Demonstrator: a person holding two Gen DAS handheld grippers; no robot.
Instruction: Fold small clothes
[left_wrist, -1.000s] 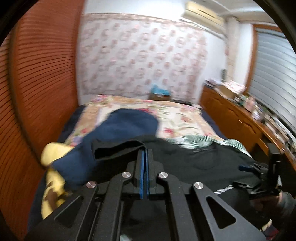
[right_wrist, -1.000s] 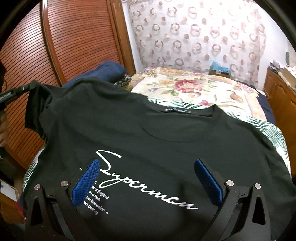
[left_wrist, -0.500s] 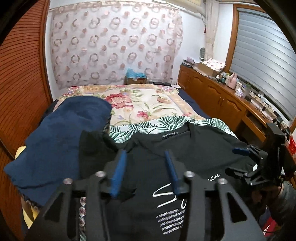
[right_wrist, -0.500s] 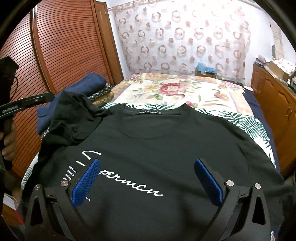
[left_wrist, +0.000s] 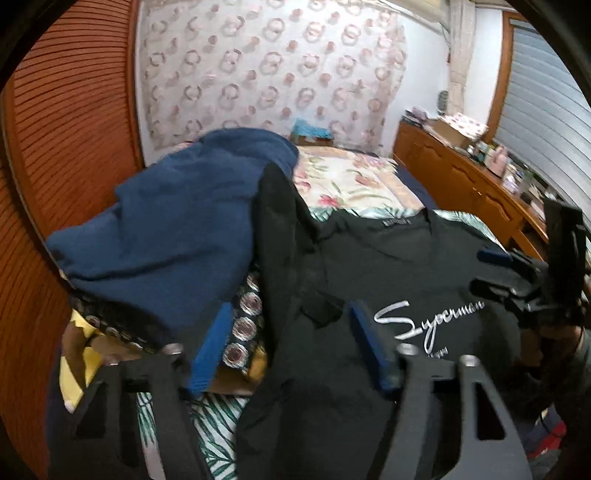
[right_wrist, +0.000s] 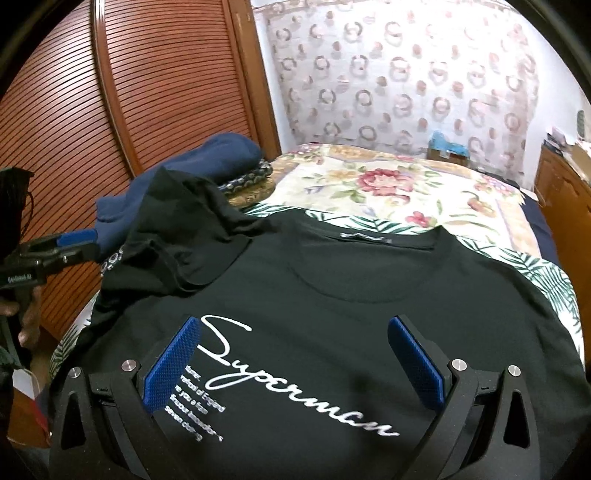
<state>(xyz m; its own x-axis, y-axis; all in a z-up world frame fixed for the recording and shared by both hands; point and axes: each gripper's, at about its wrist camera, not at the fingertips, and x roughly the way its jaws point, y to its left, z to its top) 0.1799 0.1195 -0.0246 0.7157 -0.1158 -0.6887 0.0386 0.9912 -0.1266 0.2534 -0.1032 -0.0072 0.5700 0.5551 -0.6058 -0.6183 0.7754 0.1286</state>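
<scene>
A black T-shirt with white script lettering lies face up on the bed, collar away from me. Its left sleeve is flopped inward over the shoulder in a loose crumple. My left gripper hovers low over that side, its jaws opening; black sleeve cloth rises between the blue pads, which do not press on it. In the right wrist view the left gripper shows at the left edge. My right gripper stands open just above the lettering, holding nothing; its point in the left wrist view is.
A pile of folded clothes topped by a navy garment sits left of the shirt on the floral quilt. Louvred wooden doors run along the left. A wooden dresser with clutter lines the right side.
The left gripper was shut on the black sleeve and held it up; it has since let go, parted its jaws and sunk. The sleeve now lies dropped over the shirt's shoulder. The right gripper stayed open.
</scene>
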